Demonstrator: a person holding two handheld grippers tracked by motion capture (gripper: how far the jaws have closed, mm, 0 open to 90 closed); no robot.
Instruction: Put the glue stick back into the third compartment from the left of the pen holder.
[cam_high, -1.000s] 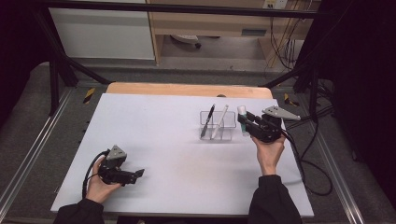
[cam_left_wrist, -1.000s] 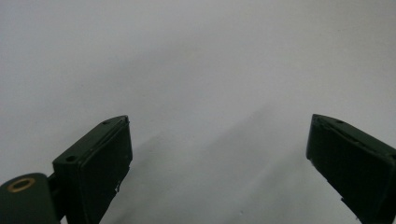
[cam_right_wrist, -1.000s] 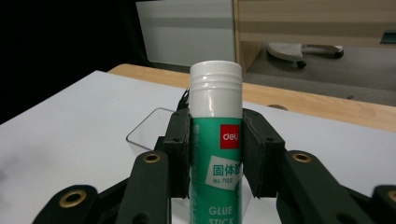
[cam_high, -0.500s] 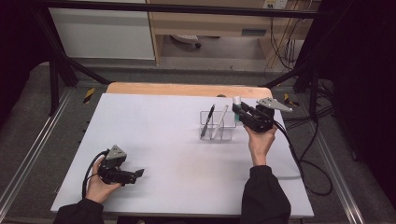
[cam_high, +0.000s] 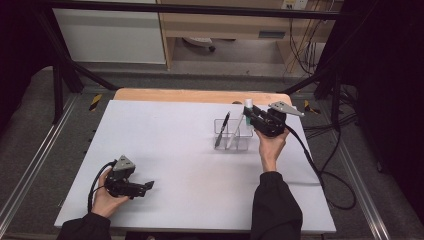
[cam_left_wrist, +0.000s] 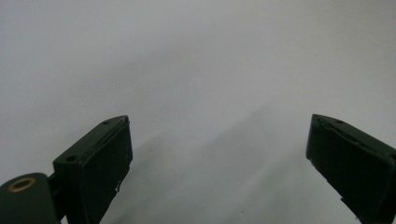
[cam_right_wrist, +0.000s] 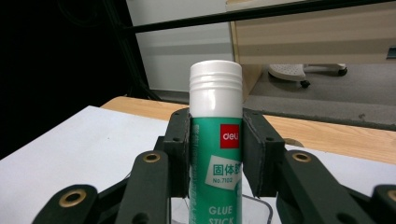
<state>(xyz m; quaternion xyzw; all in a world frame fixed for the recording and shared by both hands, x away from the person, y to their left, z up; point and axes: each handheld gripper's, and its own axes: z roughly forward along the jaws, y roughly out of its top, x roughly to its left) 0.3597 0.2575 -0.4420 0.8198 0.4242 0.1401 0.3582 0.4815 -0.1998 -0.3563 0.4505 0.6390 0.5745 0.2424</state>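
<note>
**Glue stick moves over the clear box**

Your right gripper (cam_high: 254, 116) squeezes the green glue stick (cam_right_wrist: 215, 140), held upright. A second ago it was just right of the clear box (cam_high: 233, 142); now it hangs over the box's right end, so a drop-in looks close. A black pen (cam_high: 222, 129) leans inside, so mind it. Your left gripper (cam_high: 145, 187) rests wide open with nothing in it, on the white table (cam_high: 165, 135)

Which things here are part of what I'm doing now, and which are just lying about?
In the job:
- glue stick, upright, clamped in the right tongs
- clear organiser beside them, holding a black pen

Lying about:
- left tongs, open, idle on the white table
- cables on the floor beyond
</note>
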